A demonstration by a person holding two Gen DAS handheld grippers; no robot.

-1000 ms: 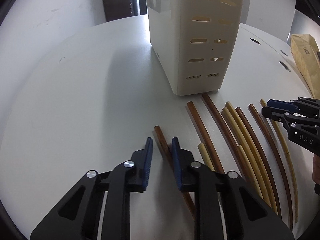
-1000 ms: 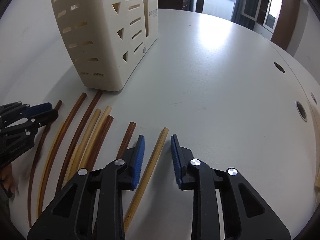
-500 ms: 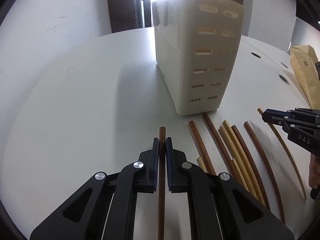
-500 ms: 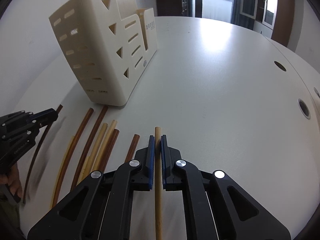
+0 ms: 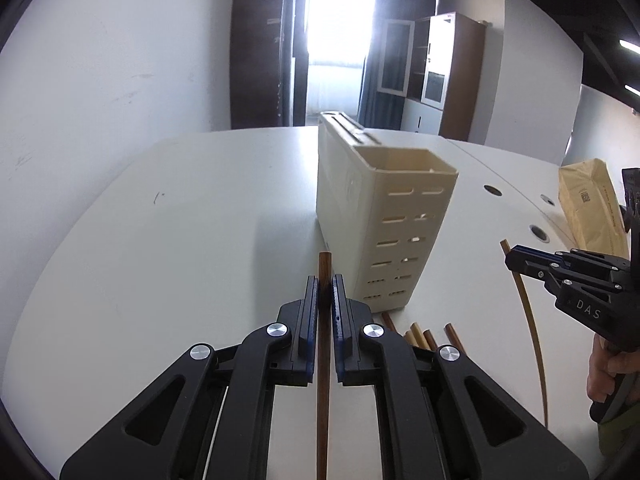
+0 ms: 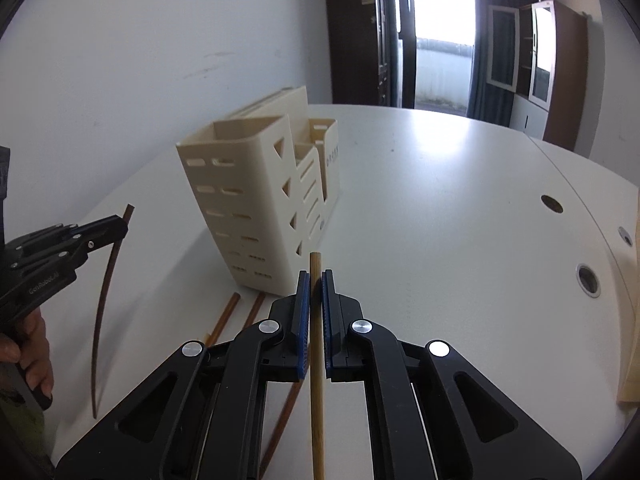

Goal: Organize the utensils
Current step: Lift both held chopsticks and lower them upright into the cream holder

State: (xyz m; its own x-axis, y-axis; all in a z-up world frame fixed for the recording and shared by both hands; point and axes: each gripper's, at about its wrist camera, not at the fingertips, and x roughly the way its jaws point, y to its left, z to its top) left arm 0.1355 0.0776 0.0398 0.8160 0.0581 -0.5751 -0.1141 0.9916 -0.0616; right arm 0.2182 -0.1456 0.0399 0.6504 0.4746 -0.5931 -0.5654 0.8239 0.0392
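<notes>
Two chopsticks [image 5: 323, 360] [image 6: 316, 360] in clamped grippers [image 5: 324, 284] [image 6: 315, 280]

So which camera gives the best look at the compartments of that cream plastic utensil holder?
The right wrist view: the cream plastic utensil holder shows its long side with several stepped compartments open at the top. The left wrist view shows the holder end-on, with only the nearest compartment's opening plainly visible.

Right gripper [image 6: 315, 280] clamped on a light wooden chopstick [image 6: 317, 380] at lower centre, cream utensil holder [image 6: 256, 208] left of centre, white table [image 6: 460, 220]
</notes>
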